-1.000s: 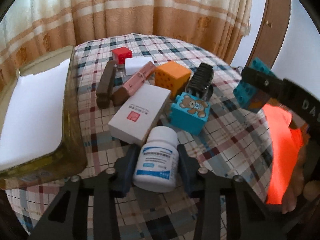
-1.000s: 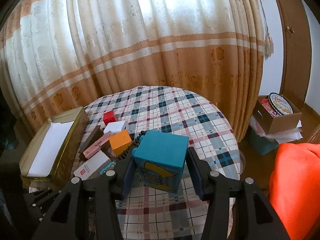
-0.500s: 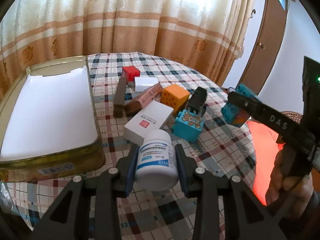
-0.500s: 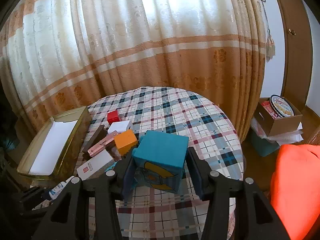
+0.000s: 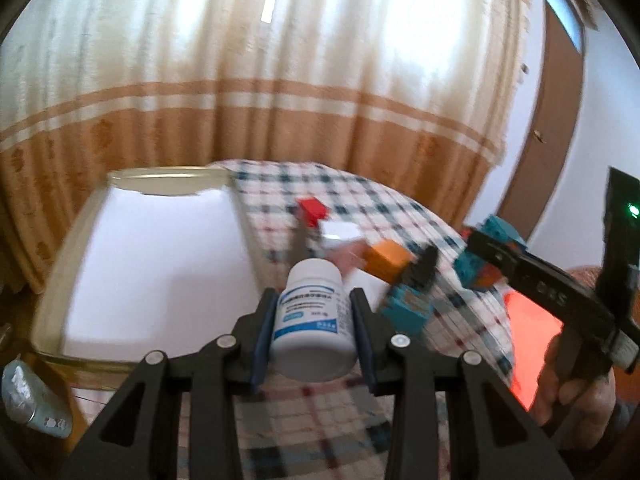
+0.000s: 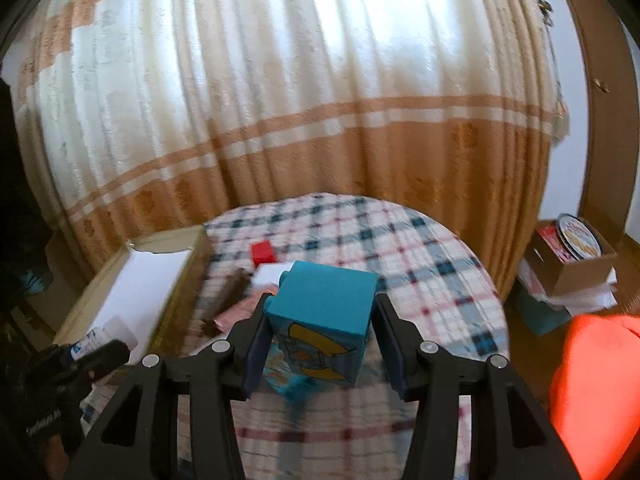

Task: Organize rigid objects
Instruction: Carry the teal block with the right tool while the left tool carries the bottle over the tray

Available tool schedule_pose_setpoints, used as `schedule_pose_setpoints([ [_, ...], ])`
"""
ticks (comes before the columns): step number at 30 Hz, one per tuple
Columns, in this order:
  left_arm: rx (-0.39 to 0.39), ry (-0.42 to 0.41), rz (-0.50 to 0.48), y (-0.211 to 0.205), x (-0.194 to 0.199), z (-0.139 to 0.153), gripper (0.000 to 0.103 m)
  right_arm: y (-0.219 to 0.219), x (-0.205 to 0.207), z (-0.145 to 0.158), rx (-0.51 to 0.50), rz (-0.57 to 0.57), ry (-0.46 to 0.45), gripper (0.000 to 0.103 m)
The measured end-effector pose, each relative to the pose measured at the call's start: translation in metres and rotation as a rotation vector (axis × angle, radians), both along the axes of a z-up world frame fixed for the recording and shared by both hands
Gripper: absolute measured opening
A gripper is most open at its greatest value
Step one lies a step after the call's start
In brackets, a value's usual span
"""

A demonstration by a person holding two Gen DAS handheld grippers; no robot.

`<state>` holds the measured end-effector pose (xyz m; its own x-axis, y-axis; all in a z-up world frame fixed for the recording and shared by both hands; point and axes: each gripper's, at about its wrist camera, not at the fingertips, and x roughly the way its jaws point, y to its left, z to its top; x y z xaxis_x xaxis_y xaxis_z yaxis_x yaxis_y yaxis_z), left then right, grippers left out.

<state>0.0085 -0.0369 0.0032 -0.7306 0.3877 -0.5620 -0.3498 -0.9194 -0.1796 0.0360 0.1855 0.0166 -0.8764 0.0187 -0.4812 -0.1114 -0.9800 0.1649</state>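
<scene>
Left gripper (image 5: pixel 314 320) clamped on a white pill bottle (image 5: pixel 312 322), pads pressing both sides, bottle lifted clear of the table (image 5: pixel 360 412) and lying tilted, cap end away from the camera. Frames are motion-blurred.

Left edge of the table: gold tin box (image 5: pixel 52 288) with a white lining, open on top, nothing in it, so lots of free room there. Its right wall runs just beside the clutter. The bottle hangs over the tin's near right corner area.

Middle of the table, right of the tin: red block (image 5: pixel 314 210) at the far end, a white box (image 5: pixel 340 234) just in front of it, orange block (image 5: pixel 386 258), a black part (image 5: pixel 424 264) and a teal block (image 5: pixel 408 306) nearer the front. They sit packed close; which ones touch is lost to blur.

Far side and right side of the checked tablecloth are bare in the right wrist view, clear out to the round edge. Curtain (image 6: pixel 320 120) hangs close behind the far edge.

Right gripper (image 6: pixel 320 330) closed on a teal cube (image 6: pixel 324 320), fingers pressed on both side faces, cube held up above the table's near middle. A cardboard box (image 6: pixel 576 268) sits on the floor past the right edge.
</scene>
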Motion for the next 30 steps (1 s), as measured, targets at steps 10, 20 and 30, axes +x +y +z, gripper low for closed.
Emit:
schedule_pose_setpoints([
  [10,-0.035,0.016,0.195,-0.049,-0.026,0.0,0.036,-0.076,-0.035,0.014,0.019,0.17,0.044,0.052],
  [20,-0.071,-0.007,0.327,-0.074,-0.049,-0.01,0.036,-0.129,-0.069,-0.002,0.052,0.272,0.021,0.052],
  [30,-0.113,-0.022,0.399,-0.083,-0.069,-0.019,0.036,-0.161,-0.096,-0.02,0.099,0.316,-0.011,0.052],
])
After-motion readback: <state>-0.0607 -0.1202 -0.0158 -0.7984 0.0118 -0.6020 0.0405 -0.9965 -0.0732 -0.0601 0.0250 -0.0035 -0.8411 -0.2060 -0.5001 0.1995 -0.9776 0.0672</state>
